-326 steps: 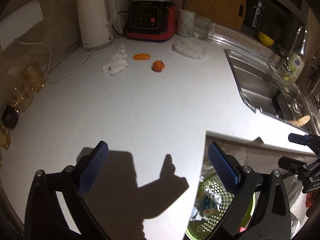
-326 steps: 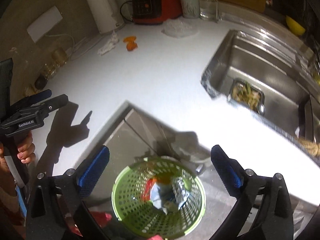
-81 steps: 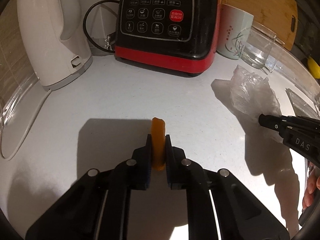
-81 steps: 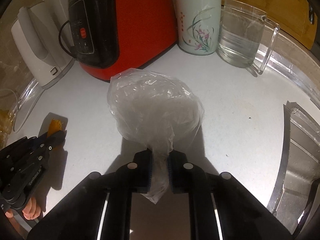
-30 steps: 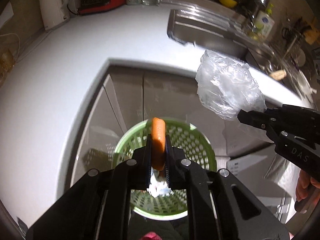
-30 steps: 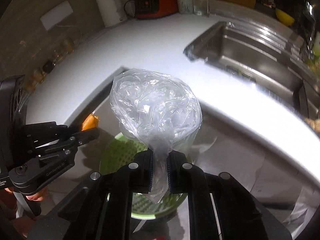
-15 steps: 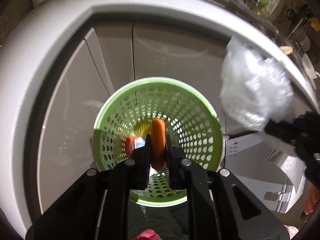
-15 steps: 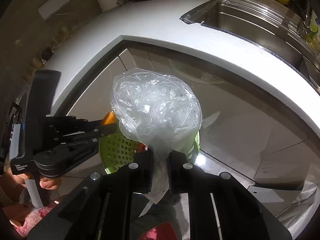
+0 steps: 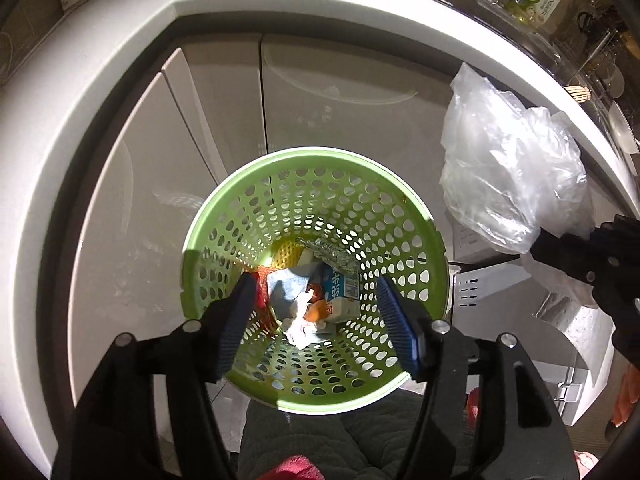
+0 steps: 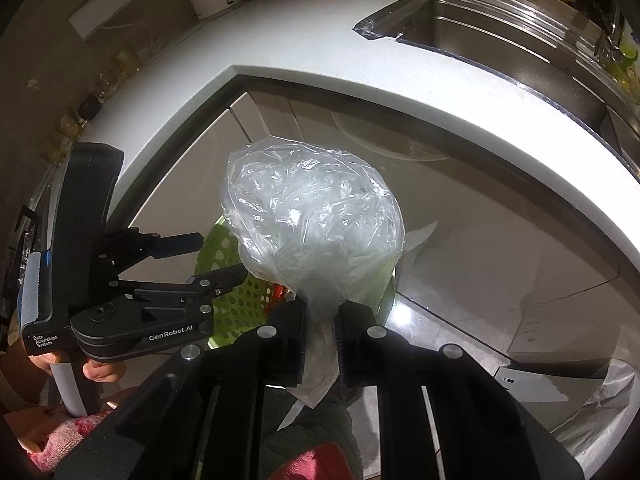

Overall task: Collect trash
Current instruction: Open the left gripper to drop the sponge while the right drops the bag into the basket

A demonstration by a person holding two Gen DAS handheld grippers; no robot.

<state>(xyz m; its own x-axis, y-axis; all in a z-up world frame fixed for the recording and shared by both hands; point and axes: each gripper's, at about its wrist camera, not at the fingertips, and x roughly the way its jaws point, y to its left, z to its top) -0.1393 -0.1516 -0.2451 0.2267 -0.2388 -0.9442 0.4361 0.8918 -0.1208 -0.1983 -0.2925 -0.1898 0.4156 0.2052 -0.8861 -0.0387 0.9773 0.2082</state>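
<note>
We see a lime-green basket (image 9: 240, 216) perforated with oval holes, an orange peel (image 9: 314, 312) and a blue-and-white carton (image 9: 340, 288) inside. Clear crinkled plastic bag (image 10: 316, 216). Black left tongs (image 9: 316, 320) with ribbed blue pads (image 9: 396, 328). White counter (image 10: 320, 44).

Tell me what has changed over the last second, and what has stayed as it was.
The left gripper has let go of the orange peel: its jaws are opening with nothing between them, and the peel now lies among the trash in the green basket. Both grippers have come down closer to the basket. The right gripper stays clamped on the plastic bag, held beside the basket's rim.
</note>
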